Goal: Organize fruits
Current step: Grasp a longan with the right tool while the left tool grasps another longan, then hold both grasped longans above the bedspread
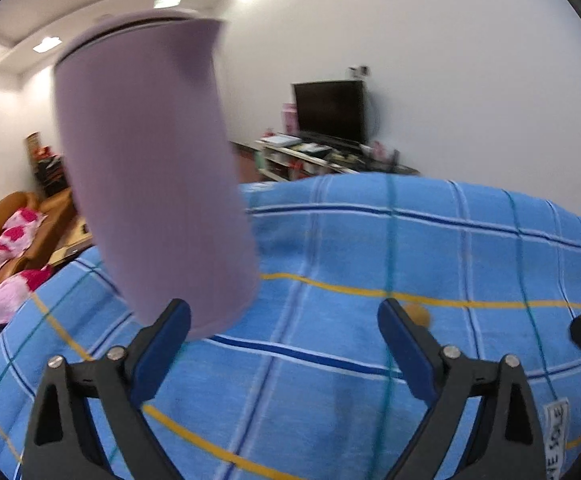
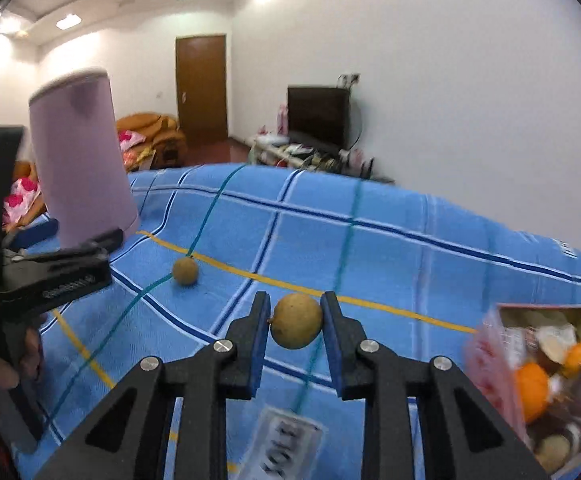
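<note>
Right wrist view had the right gripper [image 2: 296, 322] clamped on a small round tan fruit [image 2: 296, 321], pads touching both its sides, fruit lifted just over the blue plaid cloth [image 2: 410, 248]. Fruit near-spherical, no clear long axis; a small stem nub pointed toward the left pad. A second tan fruit [image 2: 185, 271] lay on the cloth further back to the left, well apart. A pink box [image 2: 486, 364] of mixed fruit sat at the right edge, an orange one [image 2: 532, 390] visible inside. The lilac cup [image 2: 82, 156] stood tilted, long axis near upright, top leaning left, beside the left gripper [image 2: 102, 240]. Left wrist view showed the left gripper [image 1: 284, 320] with jaws wide, nothing gripped; the cup's [image 1: 150, 168] lower end was touching or just in front of its left pad, blurred, can't tell contact. One tan fruit [image 1: 418, 314] peeked out behind the right pad.
</note>
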`<action>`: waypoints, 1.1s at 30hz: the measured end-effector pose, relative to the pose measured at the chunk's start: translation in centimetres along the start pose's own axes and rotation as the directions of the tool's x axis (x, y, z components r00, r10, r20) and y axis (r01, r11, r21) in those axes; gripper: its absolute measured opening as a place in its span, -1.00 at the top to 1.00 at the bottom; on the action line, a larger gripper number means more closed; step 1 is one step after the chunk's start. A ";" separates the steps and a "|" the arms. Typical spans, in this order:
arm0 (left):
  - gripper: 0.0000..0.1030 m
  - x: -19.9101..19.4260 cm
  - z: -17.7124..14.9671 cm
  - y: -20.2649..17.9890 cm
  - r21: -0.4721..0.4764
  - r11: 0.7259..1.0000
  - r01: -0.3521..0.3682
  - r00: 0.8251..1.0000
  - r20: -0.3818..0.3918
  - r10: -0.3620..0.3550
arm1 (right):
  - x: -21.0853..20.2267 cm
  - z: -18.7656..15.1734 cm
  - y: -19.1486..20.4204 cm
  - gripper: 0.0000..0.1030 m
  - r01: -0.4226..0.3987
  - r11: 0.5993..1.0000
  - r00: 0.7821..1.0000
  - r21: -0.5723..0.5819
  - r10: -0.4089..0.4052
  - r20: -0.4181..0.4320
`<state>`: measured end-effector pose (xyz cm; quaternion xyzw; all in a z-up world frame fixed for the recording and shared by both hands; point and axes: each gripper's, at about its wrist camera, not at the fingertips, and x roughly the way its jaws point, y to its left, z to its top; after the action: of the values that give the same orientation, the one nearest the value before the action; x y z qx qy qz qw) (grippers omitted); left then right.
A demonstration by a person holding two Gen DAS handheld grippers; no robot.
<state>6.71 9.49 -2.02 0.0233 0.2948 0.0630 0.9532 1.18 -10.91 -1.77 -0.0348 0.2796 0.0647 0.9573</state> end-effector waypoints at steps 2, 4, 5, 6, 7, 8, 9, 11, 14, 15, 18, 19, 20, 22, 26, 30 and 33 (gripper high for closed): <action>-0.68 0.2 0.1 -0.9 -0.009 0.998 0.056 0.998 -0.039 -0.056 | -1.2 -0.4 -0.5 0.46 0.016 1.000 0.999 0.008 -0.016 0.035; -0.59 0.7 0.5 -1.9 -0.026 0.993 0.111 0.988 -0.100 -0.114 | -1.9 -0.6 -1.1 0.46 0.007 1.000 0.999 0.022 -0.008 0.053; -0.48 0.9 0.7 -2.6 -0.019 0.992 0.122 0.986 -0.116 -0.124 | -2.1 -0.6 -1.4 0.46 0.002 0.999 0.998 0.034 -0.004 0.060; -0.41 1.1 1.2 -3.6 0.012 0.992 0.124 0.984 -0.128 -0.122 | -2.2 -0.6 -1.8 0.46 -0.004 0.999 0.998 0.043 0.001 0.062; -0.41 1.3 1.5 -4.4 0.039 0.992 0.123 0.985 -0.130 -0.117 | -2.2 -0.6 -2.0 0.46 -0.011 0.999 0.998 0.053 0.008 0.059; -0.39 1.5 1.8 -5.2 0.070 0.990 0.123 0.985 -0.132 -0.113 | -2.1 -0.6 -2.4 0.46 -0.017 0.998 0.999 0.063 0.014 0.052; -0.30 1.9 2.0 -6.0 0.089 0.988 0.125 0.984 -0.135 -0.112 | -2.0 -0.6 -2.6 0.46 -0.023 0.997 0.999 0.071 0.020 0.047; -0.07 3.3 2.3 -6.8 0.073 0.987 0.141 0.976 -0.175 -0.126 | -1.8 -0.6 -2.5 0.46 -0.031 0.996 0.999 0.082 0.028 0.043; 0.19 5.1 2.0 -7.3 0.042 0.989 0.145 0.964 -0.230 -0.131 | -1.7 -0.7 -2.6 0.46 -0.037 0.995 0.999 0.088 0.034 0.037; 0.23 5.5 1.7 -7.5 0.049 0.989 0.141 0.962 -0.241 -0.125 | -1.7 -0.7 -2.6 0.46 -0.038 0.995 0.999 0.090 0.035 0.034; 0.23 6.3 1.1 -8.3 0.086 0.989 0.123 0.959 -0.265 -0.096 | -1.4 -0.7 -2.6 0.46 -0.043 0.995 0.999 0.093 0.042 0.020; 0.23 6.4 1.1 -8.4 0.083 0.988 0.127 0.957 -0.272 -0.100 | -1.4 -0.8 -2.6 0.46 -0.044 0.995 0.999 0.094 0.042 0.016; 0.23 6.5 1.1 -8.4 0.079 0.989 0.124 0.956 -0.275 -0.098 | -1.4 -0.8 -2.6 0.46 -0.045 0.994 0.999 0.097 0.044 0.011; 0.25 6.7 1.1 -8.1 0.061 0.989 0.136 0.952 -0.285 -0.113 | -1.2 -0.7 -2.9 0.46 -0.046 0.994 0.999 0.101 0.045 0.007; 0.44 6.7 1.3 -7.7 0.029 0.982 0.185 0.942 -0.292 -0.169 | -0.9 -0.8 -3.0 0.46 -0.042 0.994 0.999 0.101 0.043 -0.005; 0.44 6.6 1.2 -7.2 -0.001 0.979 0.202 0.937 -0.290 -0.194 | -1.0 -0.7 -3.0 0.46 -0.037 0.994 0.999 0.101 0.037 -0.004; 0.45 5.8 1.3 -7.0 0.017 0.985 0.174 0.952 -0.259 -0.164 | -1.1 -0.7 -3.0 0.46 -0.029 0.995 1.000 0.097 0.029 0.001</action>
<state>12.90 3.29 -4.79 0.0085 0.4177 -0.0222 0.9083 0.32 -14.03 -1.73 0.0158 0.2830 0.0651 0.9568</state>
